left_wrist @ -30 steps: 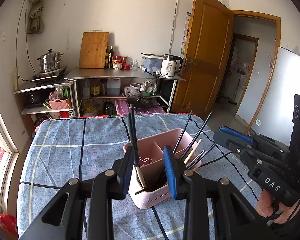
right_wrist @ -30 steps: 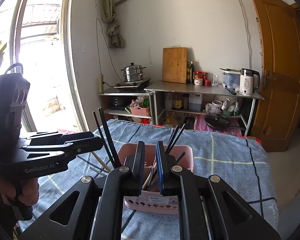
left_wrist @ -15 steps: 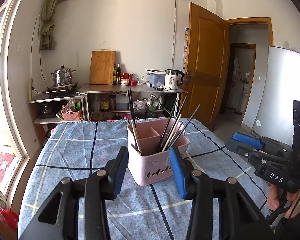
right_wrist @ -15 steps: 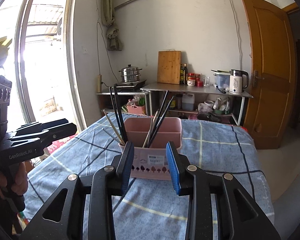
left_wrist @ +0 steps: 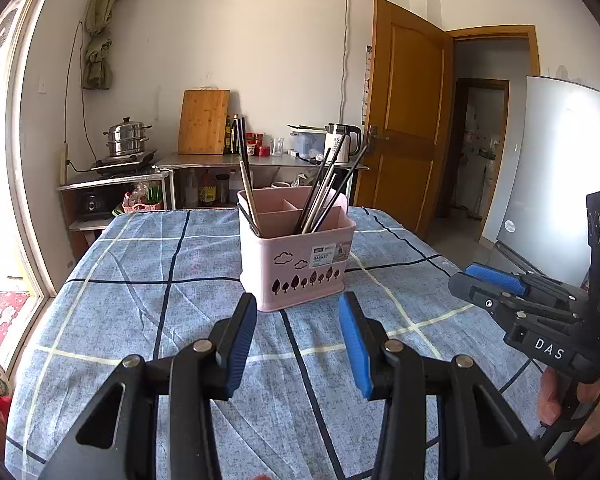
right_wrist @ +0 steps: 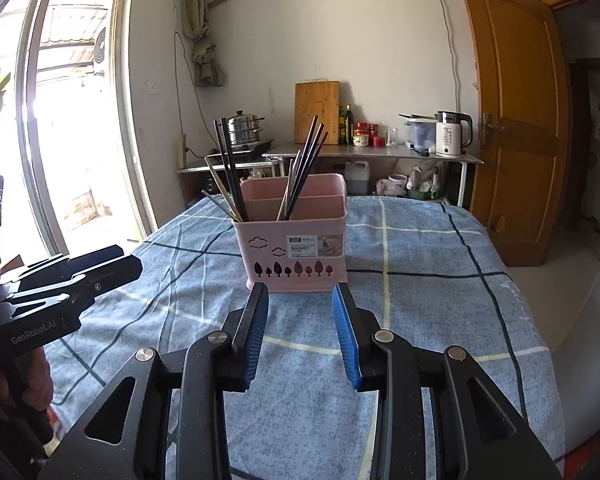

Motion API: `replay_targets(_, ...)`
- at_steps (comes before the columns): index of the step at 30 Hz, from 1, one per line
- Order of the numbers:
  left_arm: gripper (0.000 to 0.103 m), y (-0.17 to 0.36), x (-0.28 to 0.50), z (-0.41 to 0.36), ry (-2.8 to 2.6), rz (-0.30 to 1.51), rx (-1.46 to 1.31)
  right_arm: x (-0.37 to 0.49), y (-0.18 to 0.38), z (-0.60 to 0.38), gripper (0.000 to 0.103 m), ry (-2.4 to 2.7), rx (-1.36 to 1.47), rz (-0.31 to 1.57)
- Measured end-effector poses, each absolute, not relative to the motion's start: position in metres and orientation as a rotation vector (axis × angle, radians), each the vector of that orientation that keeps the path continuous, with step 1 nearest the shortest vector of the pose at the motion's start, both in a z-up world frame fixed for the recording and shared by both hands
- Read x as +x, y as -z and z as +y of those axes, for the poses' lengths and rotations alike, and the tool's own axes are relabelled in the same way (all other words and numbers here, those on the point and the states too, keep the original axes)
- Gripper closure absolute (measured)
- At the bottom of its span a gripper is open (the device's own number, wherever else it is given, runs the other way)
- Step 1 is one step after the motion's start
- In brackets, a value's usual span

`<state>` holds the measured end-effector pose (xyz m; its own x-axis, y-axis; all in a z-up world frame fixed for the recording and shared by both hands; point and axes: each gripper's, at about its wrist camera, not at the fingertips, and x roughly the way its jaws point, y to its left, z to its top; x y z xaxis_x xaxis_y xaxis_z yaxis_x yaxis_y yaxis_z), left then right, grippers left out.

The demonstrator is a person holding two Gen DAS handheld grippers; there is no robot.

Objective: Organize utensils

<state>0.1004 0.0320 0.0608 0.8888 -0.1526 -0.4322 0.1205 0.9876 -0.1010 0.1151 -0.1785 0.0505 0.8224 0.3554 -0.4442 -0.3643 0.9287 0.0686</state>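
Observation:
A pink utensil basket (left_wrist: 296, 264) (right_wrist: 296, 248) stands upright on the blue checked tablecloth (left_wrist: 140, 300). Dark and pale chopsticks (left_wrist: 324, 188) (right_wrist: 306, 168) lean in its back compartment, and a few more chopsticks (left_wrist: 246, 176) (right_wrist: 230, 168) stand at its left end. My left gripper (left_wrist: 297, 304) hangs open just short of the basket's front, nothing between its blue pads. My right gripper (right_wrist: 300, 294) is likewise open and empty before the basket. Each one shows in the other's view: the right gripper (left_wrist: 488, 280) at the right, the left gripper (right_wrist: 120, 264) at the left.
Behind the table stands a steel counter (left_wrist: 260, 160) with a kettle (left_wrist: 342, 142), a cutting board (left_wrist: 204, 122) and bottles, and a steamer pot (left_wrist: 126, 138) on a side shelf. A wooden door (left_wrist: 404, 120) and a fridge (left_wrist: 560, 168) are to the right, a big window (right_wrist: 60, 120) to the left.
Both grippers have drawn back from above the basket toward the near side of the table and sunk lower. Their jaws stand wider than before, and the chopsticks stay in the basket.

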Motion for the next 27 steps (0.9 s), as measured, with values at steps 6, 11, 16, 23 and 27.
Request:
replay_targets(6,0.058,-0.048,0.095,0.031,0.144,0.482,-0.078,0.109,-0.04,-0.18,0.069,-0.372,-0.031,0.483)
replay_targets(11,0.058,-0.042,0.095,0.029,0.144,0.499,-0.08,0.107,-0.036,-0.179,0.069,-0.369,-0.04,0.483)
replay_targets(16,0.058,-0.039,0.096,0.028,0.146,0.503,-0.079,0.108,-0.036,-0.179,0.069,-0.374,-0.036,0.488)
replay_targets(23,0.058,-0.038,0.097,0.026,0.146,0.507,-0.078,0.111,-0.033,-0.177,0.069,-0.378,-0.038,0.501)
replay_targets(27,0.058,-0.038,0.097,0.025,0.154,0.509,-0.079,0.111,-0.032,-0.177,0.069,-0.378,-0.038,0.503)
